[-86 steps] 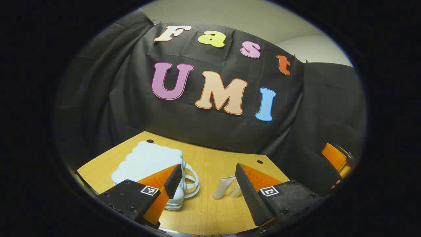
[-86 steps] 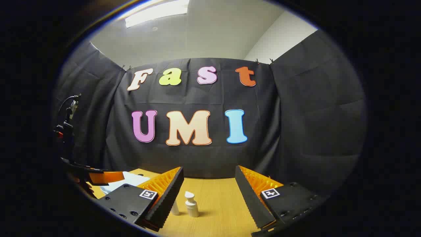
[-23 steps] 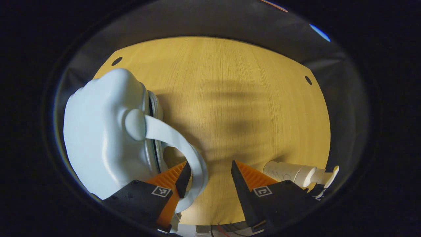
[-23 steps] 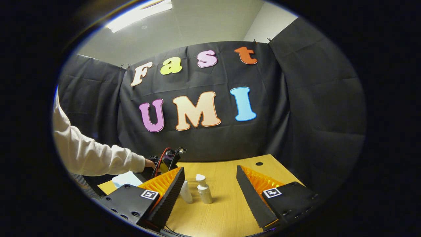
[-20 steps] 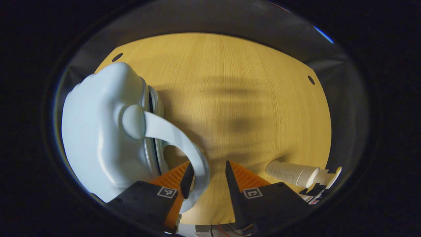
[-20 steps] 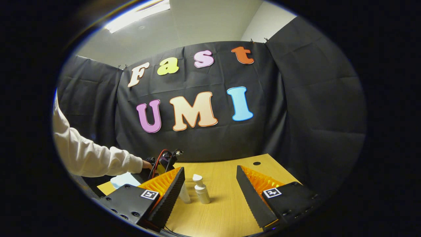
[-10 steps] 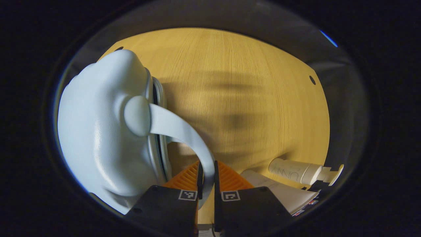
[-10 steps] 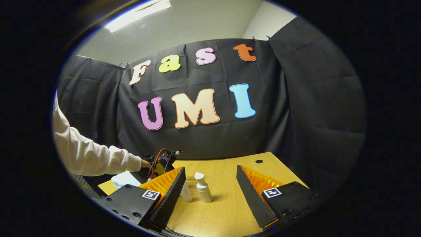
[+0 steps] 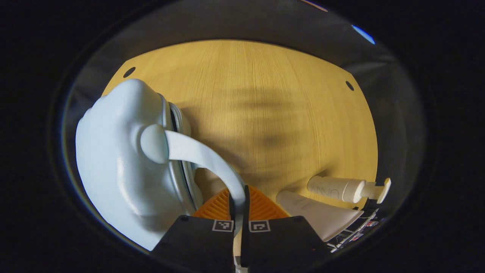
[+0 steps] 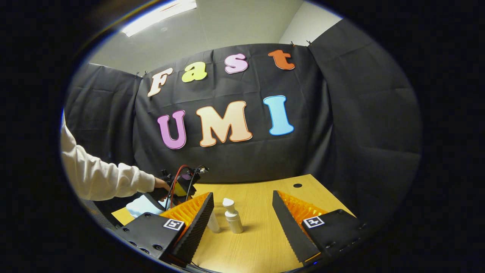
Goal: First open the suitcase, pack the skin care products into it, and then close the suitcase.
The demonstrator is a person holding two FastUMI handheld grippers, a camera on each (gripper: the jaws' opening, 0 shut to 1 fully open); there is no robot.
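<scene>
In the left gripper view a pale blue suitcase (image 9: pixel 113 167) lies on the wooden table (image 9: pixel 265 94), its lid slightly lifted along the zip seam. Its curved handle (image 9: pixel 204 159) arcs down between my fingers, and the left gripper (image 9: pixel 238 201) is shut on it. To the right lie a white pump bottle (image 9: pixel 341 188) and a white tube (image 9: pixel 318 214). In the right gripper view the right gripper (image 10: pixel 242 212) hovers open over the table (image 10: pixel 261 242), with the pump bottle (image 10: pixel 232 216) and the tube (image 10: pixel 213 223) standing just ahead of it. The suitcase (image 10: pixel 142 205) peeks out at the left.
A person's sleeve (image 10: pixel 102 178) and hand hold the left gripper's body (image 10: pixel 182 185) at the left of the right gripper view. Black cloth walls close in the table on three sides. Small holes mark the table's far corners (image 9: pixel 129 72).
The left gripper swung down over the suitcase, then closed on its handle within the last second. The suitcase has since shifted slightly. The right gripper has barely moved.
</scene>
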